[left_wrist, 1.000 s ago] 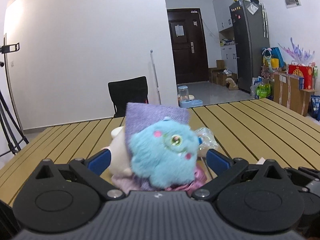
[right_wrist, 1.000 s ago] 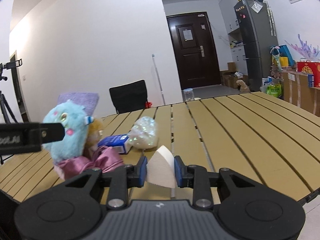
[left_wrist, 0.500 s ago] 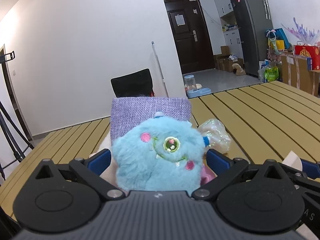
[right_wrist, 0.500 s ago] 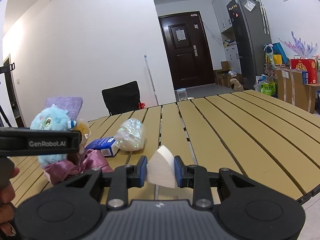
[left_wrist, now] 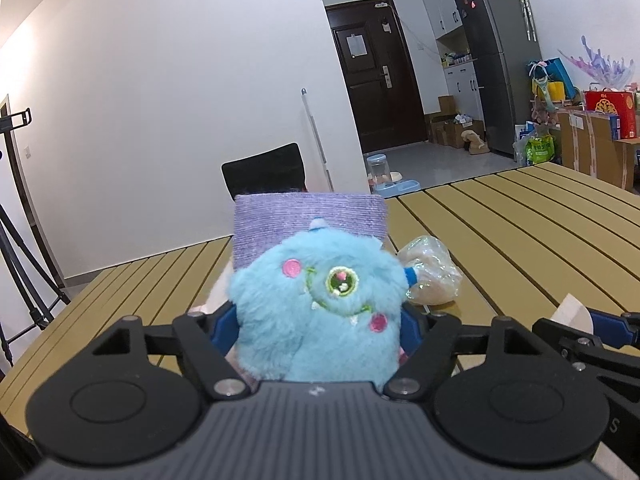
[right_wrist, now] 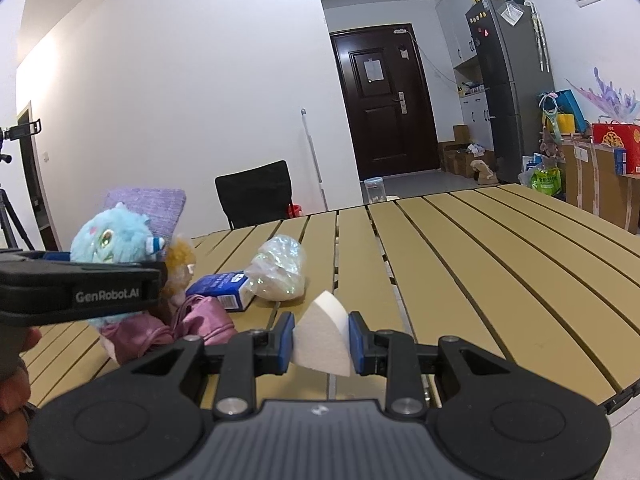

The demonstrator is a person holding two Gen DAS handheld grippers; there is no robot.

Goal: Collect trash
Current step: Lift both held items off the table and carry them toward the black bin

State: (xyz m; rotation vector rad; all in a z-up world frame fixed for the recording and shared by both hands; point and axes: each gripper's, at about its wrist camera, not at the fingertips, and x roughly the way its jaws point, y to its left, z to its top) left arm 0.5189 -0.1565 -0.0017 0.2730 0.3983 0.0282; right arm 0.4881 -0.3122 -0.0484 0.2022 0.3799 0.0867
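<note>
A: Plush toy [left_wrist: 320, 304], blue and furry, sits between the fingers of the left gripper [left_wrist: 318, 326]. Jaws are closing at this moment, blue pads at both flanks of the fur. Whether they press it yet cannot be told; the fur hides the contact.

B: Noted. Beyond that gripper?

A: Purple fabric panel [left_wrist: 310, 220] stands upright directly behind the toy. Crumpled clear plastic bag [left_wrist: 430, 276] lies ahead and to the right of the fingers, on the slatted table [left_wrist: 520, 232].

B: Right gripper [right_wrist: 322, 338]?

A: Narrow, clamped on a white foam wedge [right_wrist: 322, 336], pointed end up, both pads flat against its sides.

B: Remaining items relative to it?

A: Ahead and left: blue carton [right_wrist: 222, 290] lying flat, touching the plastic bag just ahead. Further left: pink cloth [right_wrist: 168, 330] heaped under the toy, with a tan furry item [right_wrist: 180, 262] beside it. Fingers of a hand [right_wrist: 12, 400] show at the left edge.
</note>
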